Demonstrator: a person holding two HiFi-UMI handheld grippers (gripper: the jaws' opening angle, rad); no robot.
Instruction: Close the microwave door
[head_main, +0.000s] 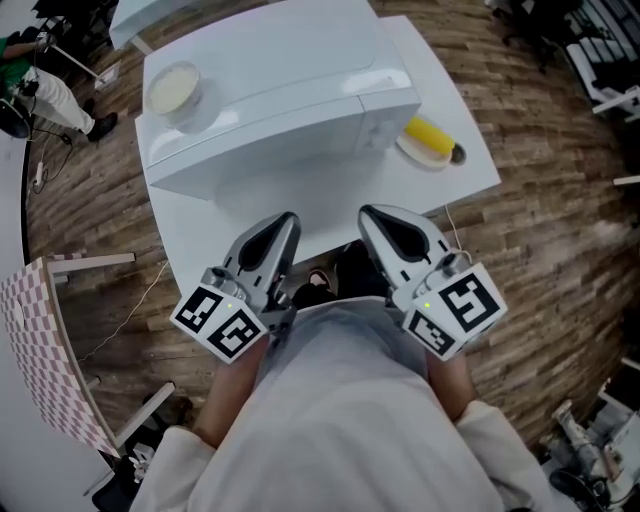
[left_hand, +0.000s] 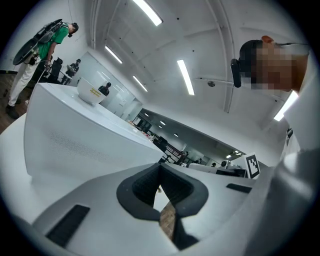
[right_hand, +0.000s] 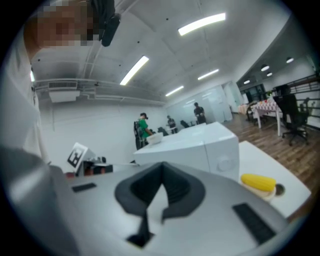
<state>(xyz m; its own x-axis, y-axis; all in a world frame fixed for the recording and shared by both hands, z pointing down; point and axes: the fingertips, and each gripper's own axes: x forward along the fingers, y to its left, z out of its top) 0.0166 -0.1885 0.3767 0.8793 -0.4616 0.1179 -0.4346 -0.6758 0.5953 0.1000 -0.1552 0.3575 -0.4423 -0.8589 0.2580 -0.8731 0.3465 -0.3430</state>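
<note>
The white microwave (head_main: 270, 110) stands on the white table (head_main: 230, 225), its door flush with the front. A bowl (head_main: 175, 90) sits on its top, and a corn cob (head_main: 430, 135) on a small plate (head_main: 415, 152) lies just right of it. Both the left claw (head_main: 287, 220) and the right claw (head_main: 367, 213) have their jaws together on nothing, held back at the table's near edge (close to the person's body).

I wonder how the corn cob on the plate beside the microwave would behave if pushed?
The corn cob looks round and stiff, so it would probably roll rather than bend. Its plate looks shallow, so a firm push might send it off.
</note>
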